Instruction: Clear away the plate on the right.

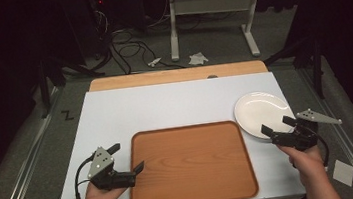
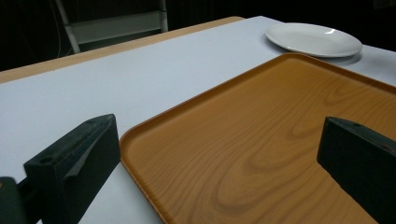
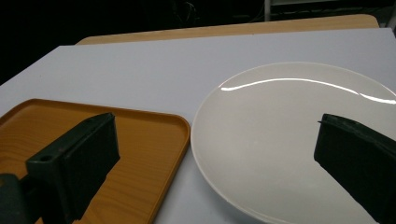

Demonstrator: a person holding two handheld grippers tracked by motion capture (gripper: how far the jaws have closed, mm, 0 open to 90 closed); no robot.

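While its jaws stand wide at the plate's near rim, the right claw (image 1: 277, 127) holds nothing; the white plate (image 1: 260, 113) lies at the frame's right, just beside the wooden tray (image 1: 190, 164). A sound grip likely means straddling the rim squarely before closing. At lower left, the left claw (image 1: 127, 157), equally wide, spans the tray's edge on the desk (image 1: 165, 103).

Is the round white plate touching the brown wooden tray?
Apart. The right gripper view shows a strip of white table between the round white plate and the brown wooden tray.
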